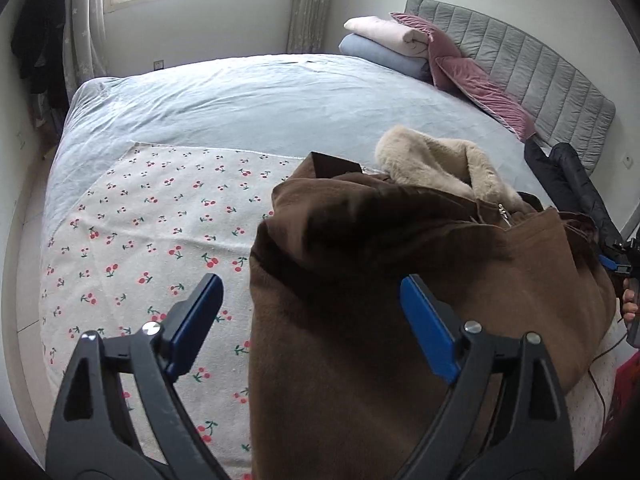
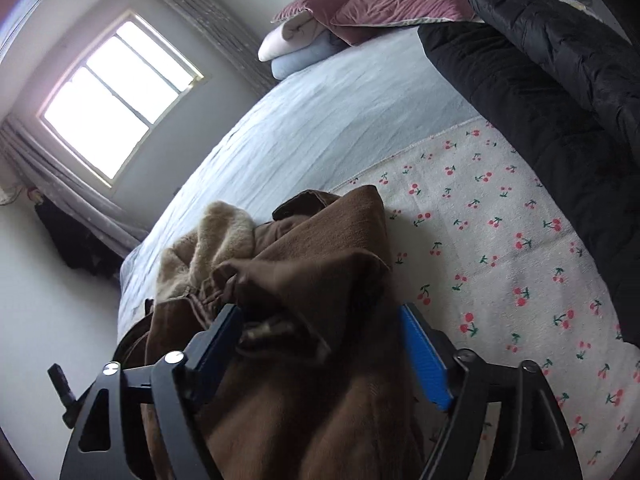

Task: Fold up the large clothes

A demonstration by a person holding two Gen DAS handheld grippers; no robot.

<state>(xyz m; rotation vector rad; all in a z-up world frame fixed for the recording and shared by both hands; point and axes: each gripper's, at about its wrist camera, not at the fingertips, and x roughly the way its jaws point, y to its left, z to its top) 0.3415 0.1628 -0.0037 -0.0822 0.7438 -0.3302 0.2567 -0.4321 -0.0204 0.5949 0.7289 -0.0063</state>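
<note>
A brown coat (image 1: pixel 400 280) with a cream fleece lining (image 1: pixel 432 160) lies bunched on the cherry-print sheet (image 1: pixel 152 248) on the bed. My left gripper (image 1: pixel 308 296) is open above the coat's left edge, its blue pads wide apart. In the right wrist view the brown coat (image 2: pixel 312 320) fills the space between my right gripper's fingers; the right gripper (image 2: pixel 320 320) is open, jaws wide apart, with coat fabric bulging between them. The cream lining (image 2: pixel 212 240) shows at the left. The right gripper also shows at the far right of the left wrist view (image 1: pixel 620 264).
A black puffer jacket (image 2: pixel 540 100) lies on the bed's right side by the grey headboard (image 1: pixel 540 68). Pink cushions (image 1: pixel 472 76) and folded blankets (image 1: pixel 384 40) sit at the bed's head. A blue sheet (image 1: pixel 260 100) covers the far bed. A window (image 2: pixel 116 96) is beyond.
</note>
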